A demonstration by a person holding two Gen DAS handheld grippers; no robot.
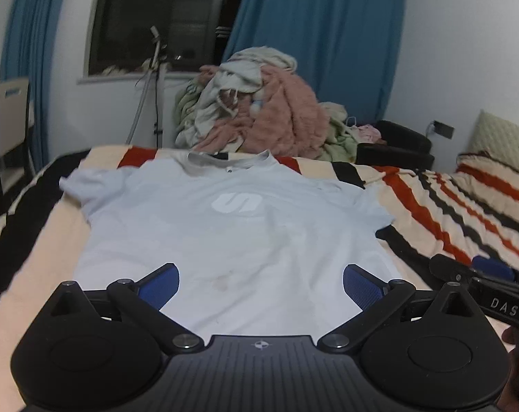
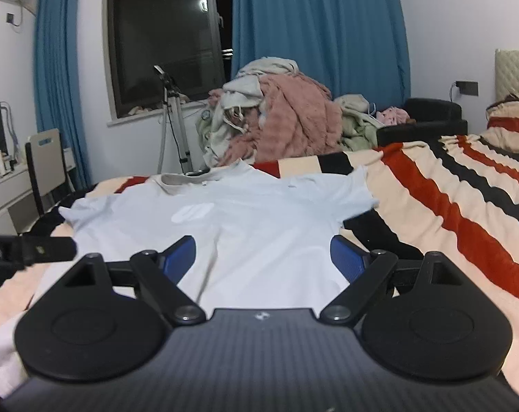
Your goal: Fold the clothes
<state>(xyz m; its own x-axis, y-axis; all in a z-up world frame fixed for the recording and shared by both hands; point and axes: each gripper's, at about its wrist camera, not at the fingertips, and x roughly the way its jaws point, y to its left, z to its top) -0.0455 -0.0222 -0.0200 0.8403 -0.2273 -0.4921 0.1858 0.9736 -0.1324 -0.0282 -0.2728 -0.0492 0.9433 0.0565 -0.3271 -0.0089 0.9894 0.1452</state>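
Observation:
A light blue T-shirt point(image 1: 232, 226) with a white logo lies flat, face up, on the striped bed, collar at the far end; it also shows in the right wrist view point(image 2: 259, 219). My left gripper point(image 1: 261, 286) is open and empty, its blue pads point(image 1: 159, 288) spread above the shirt's lower hem. My right gripper point(image 2: 262, 261) is open and empty over the shirt's lower right part. Each gripper shows at the edge of the other's view: the right gripper point(image 1: 482, 285), the left gripper point(image 2: 29, 250).
A striped cream, red and black blanket point(image 2: 465, 206) covers the bed. A pile of pink, green and grey clothes point(image 1: 259, 113) lies beyond the shirt. A tripod point(image 2: 173, 116), a chair point(image 2: 43, 171), a black box point(image 2: 427, 120), a window and blue curtains stand behind.

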